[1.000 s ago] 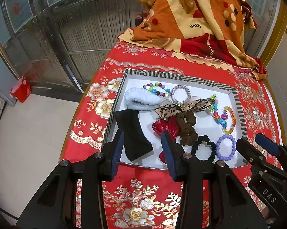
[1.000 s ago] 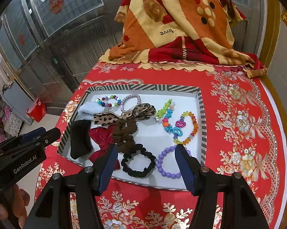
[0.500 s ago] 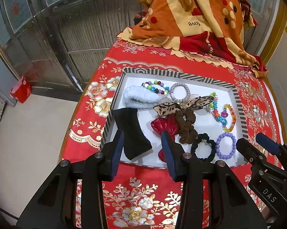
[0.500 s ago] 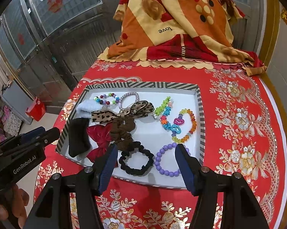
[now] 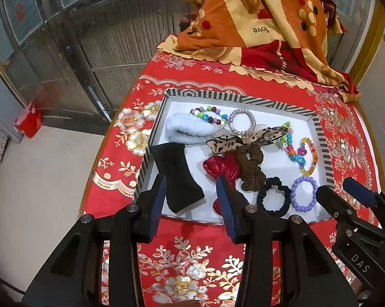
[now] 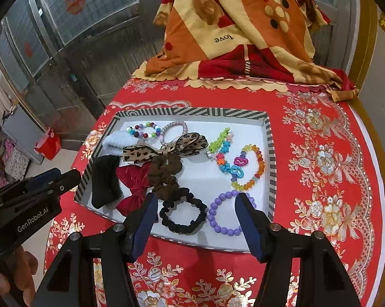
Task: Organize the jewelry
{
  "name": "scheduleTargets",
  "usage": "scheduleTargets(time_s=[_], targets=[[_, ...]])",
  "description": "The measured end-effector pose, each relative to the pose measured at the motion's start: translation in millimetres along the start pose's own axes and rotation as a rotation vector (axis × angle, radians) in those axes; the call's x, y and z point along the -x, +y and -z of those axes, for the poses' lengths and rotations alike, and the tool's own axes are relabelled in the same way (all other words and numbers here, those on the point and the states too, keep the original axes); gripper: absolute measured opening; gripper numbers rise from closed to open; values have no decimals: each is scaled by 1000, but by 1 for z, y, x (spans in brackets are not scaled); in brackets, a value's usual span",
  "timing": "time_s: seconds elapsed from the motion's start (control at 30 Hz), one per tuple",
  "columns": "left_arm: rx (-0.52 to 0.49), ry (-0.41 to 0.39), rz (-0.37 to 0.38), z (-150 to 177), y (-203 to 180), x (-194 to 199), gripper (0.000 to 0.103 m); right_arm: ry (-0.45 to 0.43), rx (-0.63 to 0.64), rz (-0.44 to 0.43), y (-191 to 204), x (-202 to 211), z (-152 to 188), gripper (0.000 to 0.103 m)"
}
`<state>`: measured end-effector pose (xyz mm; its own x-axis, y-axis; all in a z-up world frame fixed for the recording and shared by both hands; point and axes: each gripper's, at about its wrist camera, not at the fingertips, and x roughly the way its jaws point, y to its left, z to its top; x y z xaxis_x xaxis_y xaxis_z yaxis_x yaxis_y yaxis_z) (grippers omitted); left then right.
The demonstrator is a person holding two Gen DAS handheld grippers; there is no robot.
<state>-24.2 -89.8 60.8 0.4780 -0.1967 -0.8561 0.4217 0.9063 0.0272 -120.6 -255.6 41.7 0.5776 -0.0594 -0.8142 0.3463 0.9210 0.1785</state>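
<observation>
A white tray with a striped rim [image 5: 243,99] [image 6: 192,112] sits on the red flowered tablecloth. It holds hair ties and bracelets: a black scrunchie [image 6: 183,215] [image 5: 274,199], a purple bead bracelet [image 6: 224,212] [image 5: 303,193], a brown scrunchie with a leopard bow [image 6: 167,171], a red bow [image 5: 218,165], a black band [image 5: 178,176], a white fluffy band [image 5: 187,129] and coloured bead bracelets [image 6: 243,165]. My left gripper [image 5: 190,199] is open and empty above the tray's near edge. My right gripper [image 6: 196,220] is open and empty over the black scrunchie and purple bracelet.
A folded orange and red blanket [image 5: 259,20] lies at the table's far end. The table edge drops to a pale floor [image 5: 39,179] on the left, with a metal gate [image 5: 103,38] behind. The right gripper also shows in the left wrist view [image 5: 346,197].
Both grippers have moved slightly forward towards the tray, staying open. The items in the tray have not moved.
</observation>
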Motion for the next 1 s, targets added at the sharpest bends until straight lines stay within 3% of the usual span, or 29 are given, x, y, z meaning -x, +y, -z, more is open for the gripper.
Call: scheduleTargets(time_s=[1.0], targets=[[-49, 12, 8, 0, -10, -9, 40, 27, -19, 10, -16, -9, 7, 62]])
